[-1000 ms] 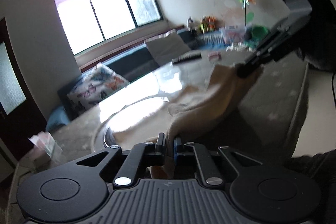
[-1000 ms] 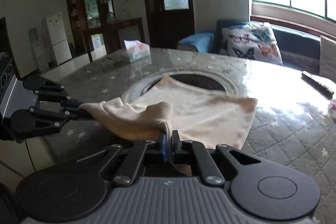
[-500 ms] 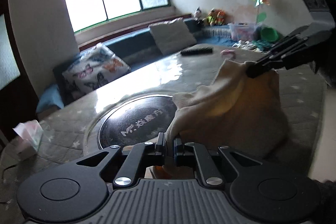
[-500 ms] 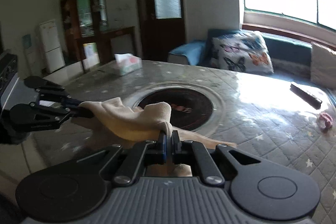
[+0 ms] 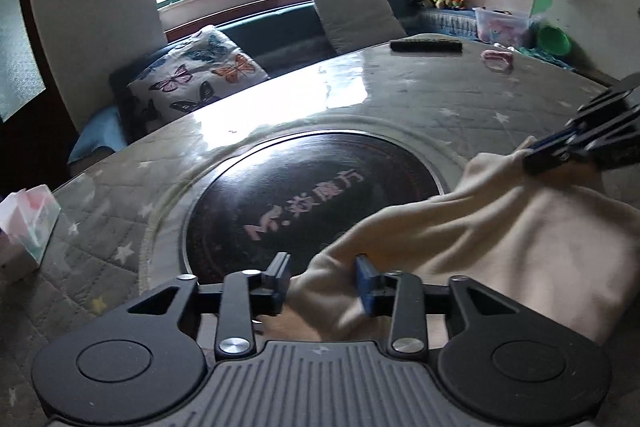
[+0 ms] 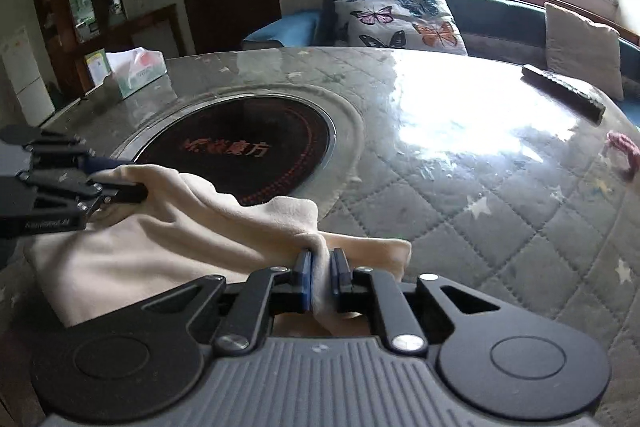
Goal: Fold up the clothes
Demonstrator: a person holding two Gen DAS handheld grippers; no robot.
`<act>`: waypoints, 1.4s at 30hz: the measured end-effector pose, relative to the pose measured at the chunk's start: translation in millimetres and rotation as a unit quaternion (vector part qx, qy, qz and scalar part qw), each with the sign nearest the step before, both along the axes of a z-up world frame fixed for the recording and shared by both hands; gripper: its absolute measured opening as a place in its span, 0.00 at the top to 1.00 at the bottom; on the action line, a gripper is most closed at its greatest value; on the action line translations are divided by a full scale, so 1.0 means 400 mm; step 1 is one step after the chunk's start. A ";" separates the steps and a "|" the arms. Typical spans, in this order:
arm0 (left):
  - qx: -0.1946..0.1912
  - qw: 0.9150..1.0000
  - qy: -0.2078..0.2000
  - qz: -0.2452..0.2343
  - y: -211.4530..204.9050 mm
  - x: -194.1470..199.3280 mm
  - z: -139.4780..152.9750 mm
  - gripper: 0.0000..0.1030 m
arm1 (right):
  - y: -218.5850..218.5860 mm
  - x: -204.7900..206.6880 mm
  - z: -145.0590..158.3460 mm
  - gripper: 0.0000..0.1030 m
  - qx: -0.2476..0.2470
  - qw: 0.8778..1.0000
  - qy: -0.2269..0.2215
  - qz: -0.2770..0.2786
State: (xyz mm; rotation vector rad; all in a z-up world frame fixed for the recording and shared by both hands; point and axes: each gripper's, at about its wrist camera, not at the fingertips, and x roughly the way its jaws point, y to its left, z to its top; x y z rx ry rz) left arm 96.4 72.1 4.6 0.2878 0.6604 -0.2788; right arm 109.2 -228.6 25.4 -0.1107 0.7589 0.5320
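A cream cloth (image 5: 512, 239) lies folded at the near edge of the quilted table (image 5: 400, 95). My left gripper (image 5: 322, 281) is open, its blue pads apart, with a cloth corner lying loose between them. It also shows at the left of the right wrist view (image 6: 116, 183). My right gripper (image 6: 322, 277) is shut on the other corner of the cream cloth (image 6: 132, 259), low over the table. It also shows at the right edge of the left wrist view (image 5: 552, 155).
A black round hotplate (image 5: 304, 199) is set in the table (image 6: 500, 147) just beyond the cloth. A tissue box (image 6: 134, 69) stands far left, a black remote (image 6: 564, 93) and a pink band (image 6: 624, 151) far right. A sofa with cushions (image 5: 196, 79) lies behind.
Both grippers pulled the cloth back toward the near edge and lowered it, uncovering the hotplate. The left gripper opened and let go of its corner. The right stayed shut.
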 end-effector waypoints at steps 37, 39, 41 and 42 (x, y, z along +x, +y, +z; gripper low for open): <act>-0.077 0.995 0.051 -0.036 -0.097 0.076 -0.021 0.72 | 0.060 0.036 0.048 0.91 0.037 0.999 -0.005 0.016; -0.078 0.995 0.051 -0.034 -0.095 0.074 -0.021 0.72 | 0.089 0.027 0.030 0.91 0.031 0.999 0.003 0.037; -0.078 0.995 0.050 -0.033 -0.095 0.075 -0.022 0.72 | 0.112 0.029 0.004 0.91 0.020 0.999 0.010 0.044; -0.080 0.995 0.050 -0.031 -0.095 0.077 -0.022 0.72 | 0.120 0.031 -0.007 0.91 0.014 0.999 0.007 0.043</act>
